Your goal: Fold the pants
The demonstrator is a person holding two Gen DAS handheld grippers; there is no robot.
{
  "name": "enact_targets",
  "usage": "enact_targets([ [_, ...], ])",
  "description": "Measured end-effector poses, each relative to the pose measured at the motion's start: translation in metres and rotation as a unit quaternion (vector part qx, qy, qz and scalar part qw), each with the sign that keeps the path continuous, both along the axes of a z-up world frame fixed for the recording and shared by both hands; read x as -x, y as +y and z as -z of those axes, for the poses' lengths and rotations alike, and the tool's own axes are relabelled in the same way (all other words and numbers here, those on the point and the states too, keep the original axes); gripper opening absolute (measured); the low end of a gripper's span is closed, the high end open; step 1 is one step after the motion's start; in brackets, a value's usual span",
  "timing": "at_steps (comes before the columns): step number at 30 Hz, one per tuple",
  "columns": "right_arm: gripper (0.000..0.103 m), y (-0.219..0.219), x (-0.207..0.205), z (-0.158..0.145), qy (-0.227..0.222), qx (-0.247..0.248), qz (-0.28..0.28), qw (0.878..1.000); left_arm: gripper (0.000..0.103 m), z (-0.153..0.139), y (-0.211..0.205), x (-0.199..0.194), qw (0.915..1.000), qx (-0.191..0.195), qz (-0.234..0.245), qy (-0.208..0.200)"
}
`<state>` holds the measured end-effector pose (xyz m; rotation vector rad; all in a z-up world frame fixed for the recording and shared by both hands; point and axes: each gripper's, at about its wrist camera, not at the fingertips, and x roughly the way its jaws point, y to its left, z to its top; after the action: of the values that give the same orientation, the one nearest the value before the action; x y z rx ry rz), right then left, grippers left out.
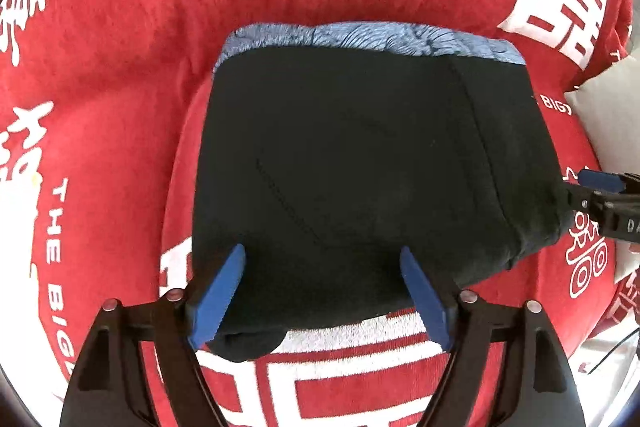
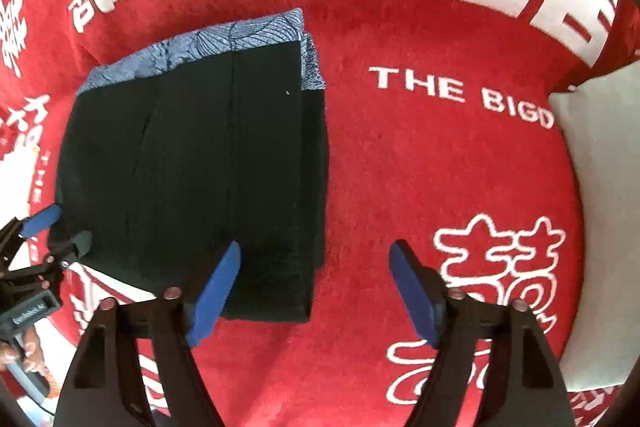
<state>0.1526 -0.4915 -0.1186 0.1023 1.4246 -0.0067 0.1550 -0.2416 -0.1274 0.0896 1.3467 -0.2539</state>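
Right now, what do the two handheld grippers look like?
Both match: the left gripper and right gripper each have black angular plastic arms with triangular cutouts, round silvery rivets at the joints, and flat blue rubbery finger pads. The left's black body carries small white lettering, unreadable.

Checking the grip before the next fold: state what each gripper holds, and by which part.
Nothing is held. The left gripper and the right gripper both stand open above the folded black pants with a blue patterned waistband, pads clear of the cloth.
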Motion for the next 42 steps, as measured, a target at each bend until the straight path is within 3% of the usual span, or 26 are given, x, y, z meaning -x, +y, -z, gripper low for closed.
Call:
enact_targets([
  [6, 0.082, 0.014, 0.002, -0.003, -0.005, 0.044, -0.014, 0.999, 0.081, -0.001, 0.006, 0.0, 0.9999, 0.014, -0.004, 0.006],
  [14, 0.082, 0.012, 0.011, -0.011, 0.008, 0.055, 0.011, 0.998, 0.081, -0.002, 0.01, -0.006, 0.9995, 0.023, -0.006, 0.019],
  [18, 0.082, 0.008, 0.015, -0.017, 0.01, 0.046, 0.023, 0.999, 0.082, -0.002, 0.01, -0.009, 0.9994, 0.025, -0.006, 0.023],
  [20, 0.082, 0.009, 0.016, -0.019, 0.011, 0.044, 0.024, 0.999, 0.093, -0.002, 0.009, -0.01, 0.9991, 0.032, -0.002, 0.027],
  [42, 0.082, -0.013, 0.032, -0.019, 0.019, -0.016, 0.069, 0.997, 0.096, 0.004, -0.003, -0.022, 0.999, 0.004, -0.005, 0.044],
])
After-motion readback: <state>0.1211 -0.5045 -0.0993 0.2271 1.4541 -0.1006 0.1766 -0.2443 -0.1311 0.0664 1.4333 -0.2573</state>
